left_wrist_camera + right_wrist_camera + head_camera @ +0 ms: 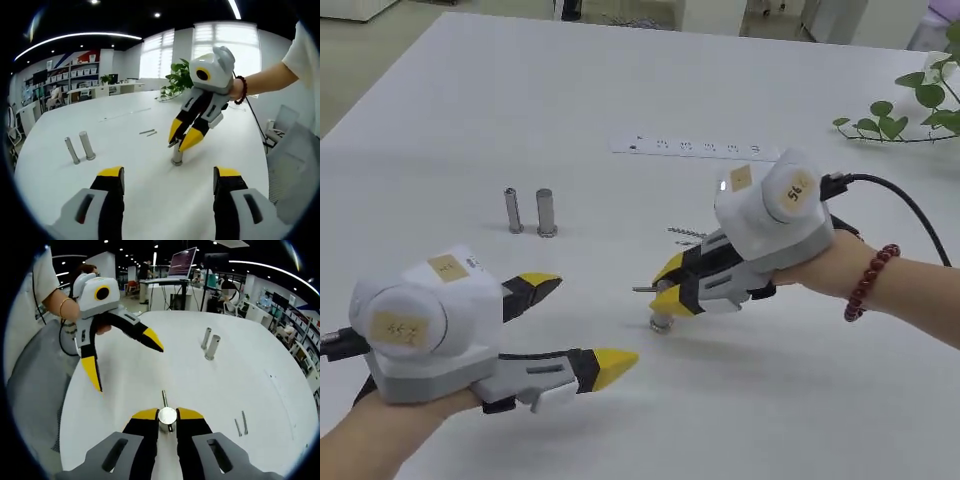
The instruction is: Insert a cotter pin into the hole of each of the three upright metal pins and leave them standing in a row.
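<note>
Two bare metal pins stand upright side by side left of centre, also the metal pins. A third metal pin stands in the middle under my right gripper. In the right gripper view its round top sits between my right gripper tips. That gripper is shut on a cotter pin lying level at the pin's top end; I cannot tell if it is through the hole. My left gripper stands open and holds nothing, nearer me.
Loose cotter pins lie behind the right gripper. A white power strip lies further back, a leafy plant at the far right. The right gripper's cable trails to the right over the white table.
</note>
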